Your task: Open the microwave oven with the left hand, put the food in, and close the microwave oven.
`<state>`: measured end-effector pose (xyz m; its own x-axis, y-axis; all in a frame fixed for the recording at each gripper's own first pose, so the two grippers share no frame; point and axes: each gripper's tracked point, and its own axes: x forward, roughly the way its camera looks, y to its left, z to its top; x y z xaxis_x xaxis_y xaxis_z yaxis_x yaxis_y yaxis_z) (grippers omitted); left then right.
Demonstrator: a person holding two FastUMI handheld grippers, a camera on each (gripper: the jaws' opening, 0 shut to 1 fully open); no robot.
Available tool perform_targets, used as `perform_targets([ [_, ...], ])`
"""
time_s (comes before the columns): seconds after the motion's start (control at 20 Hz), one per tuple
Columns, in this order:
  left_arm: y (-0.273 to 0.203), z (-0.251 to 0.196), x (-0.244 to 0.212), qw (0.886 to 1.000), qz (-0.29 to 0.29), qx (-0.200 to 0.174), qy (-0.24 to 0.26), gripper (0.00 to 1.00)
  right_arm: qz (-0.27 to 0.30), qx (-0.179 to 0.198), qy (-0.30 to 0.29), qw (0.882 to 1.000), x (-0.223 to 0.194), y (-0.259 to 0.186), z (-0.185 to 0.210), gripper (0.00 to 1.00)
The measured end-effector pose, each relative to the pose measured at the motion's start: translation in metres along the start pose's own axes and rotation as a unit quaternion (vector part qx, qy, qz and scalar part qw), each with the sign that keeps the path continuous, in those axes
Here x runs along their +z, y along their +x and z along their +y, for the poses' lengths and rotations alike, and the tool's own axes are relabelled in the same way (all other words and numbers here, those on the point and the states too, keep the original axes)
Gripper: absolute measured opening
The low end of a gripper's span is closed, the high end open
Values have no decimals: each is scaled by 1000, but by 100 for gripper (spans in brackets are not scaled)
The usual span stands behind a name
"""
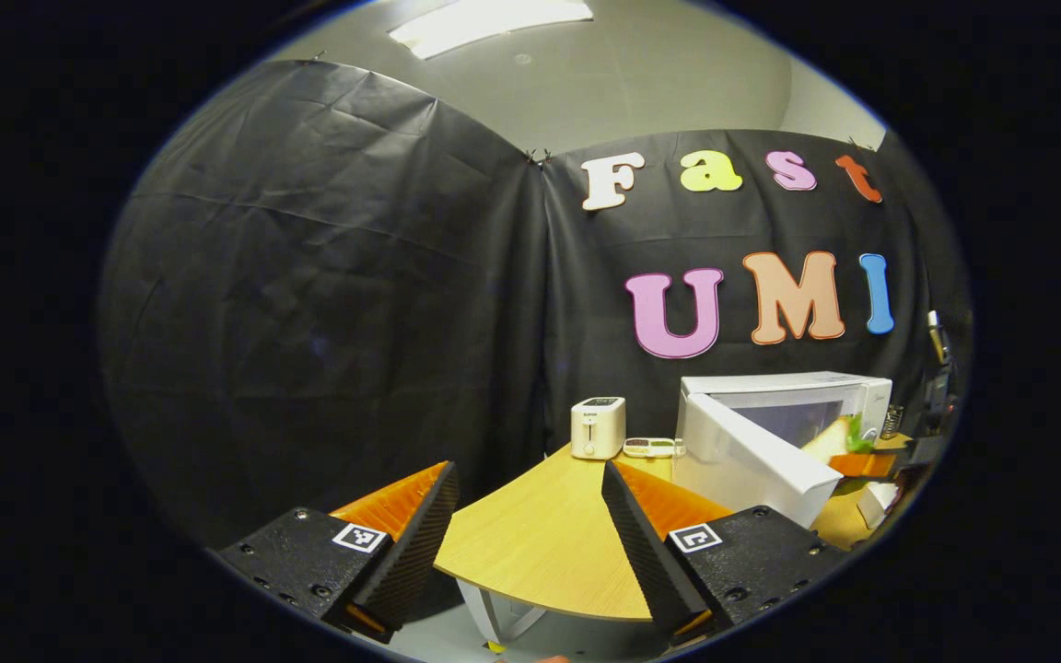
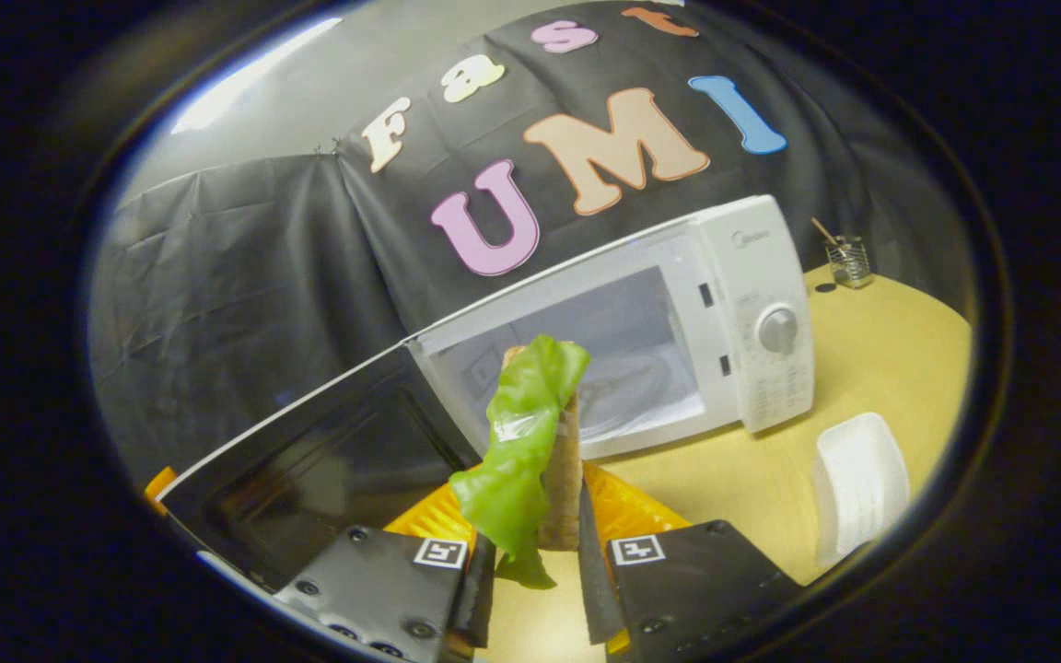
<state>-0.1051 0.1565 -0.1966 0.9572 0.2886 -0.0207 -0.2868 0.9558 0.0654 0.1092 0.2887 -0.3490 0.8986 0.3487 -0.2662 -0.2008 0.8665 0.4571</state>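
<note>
Right hand-held gripper (image 2: pixel 535 552) pinching sandwich (image 2: pixel 560 479): soft, light, lettuce (image 2: pixel 517 442) floppy; grip bread low. Microwave (image 2: pixel 678 331) open at twelve o'clock. Left hand-held gripper (image 1: pixel 529 529) spread, empty.

The table (image 1: pixel 540 543) showed a pale wood-grain top, smooth and faintly satin; the microwave (image 2: pixel 752 313) had a white plastic shell with a soft sheen, and its open door (image 2: pixel 309 460) carried a dark, glossy, reflective pane; the toaster (image 1: pixel 597 427) looked like smooth cream plastic; the booth wall (image 1: pixel 328 276) was black cloth, matt and creased; the lettuce leaf (image 2: pixel 517 433) of the food looked shiny and plasticky, the bread slice (image 2: pixel 565 479) beside it rough and matt; the white dish (image 2: pixel 860 488) was smooth and glossy; a small holder (image 2: pixel 849 261) looked like wire mesh metal.
</note>
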Motion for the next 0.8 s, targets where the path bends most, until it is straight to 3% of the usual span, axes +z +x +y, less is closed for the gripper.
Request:
perform_targets([
  [0.15, -3, 9, 2, 1000, -5, 5, 3, 93, -1, -14, 18, 1000, -7, 43, 5, 35],
  [0.2, -3, 15, 5, 1000, -15, 10, 4, 95, -4, -23, 23, 999, -6, 58, 5, 42],
  [0.3, -1, 28, 0, 1000, -4, 27, 14, 92, -15, -42, 27, 999, -1, 86, -2, 42],
  [0.35, -1, 30, 0, 999, -6, 29, 18, 93, -19, -51, 26, 998, 2, 98, -5, 35],
  [0.4, 0, 30, -1, 999, -5, 26, 20, 93, -25, -57, 24, 998, 4, 109, -7, 35],
  [0.45, -1, 32, 0, 999, -3, 28, 20, 92, -36, -64, 24, 997, 9, 119, -10, 42],
  [0.5, -1, 34, 0, 999, -2, 30, 21, 93, -48, -70, 27, 996, 14, 128, -12, 42],
  [0.6, -1, 37, -1, 999, -3, 32, 21, 96, -68, -66, 38, 995, 23, 144, -9, 42],
  [0.65, 0, 36, 0, 999, -3, 31, 21, 95, -70, -70, 46, 994, 23, 150, -9, 35],
  [0.8, -2, 33, 0, 999, -4, 26, 20, 95, -75, -74, 52, 993, 23, 165, -11, 35],
])
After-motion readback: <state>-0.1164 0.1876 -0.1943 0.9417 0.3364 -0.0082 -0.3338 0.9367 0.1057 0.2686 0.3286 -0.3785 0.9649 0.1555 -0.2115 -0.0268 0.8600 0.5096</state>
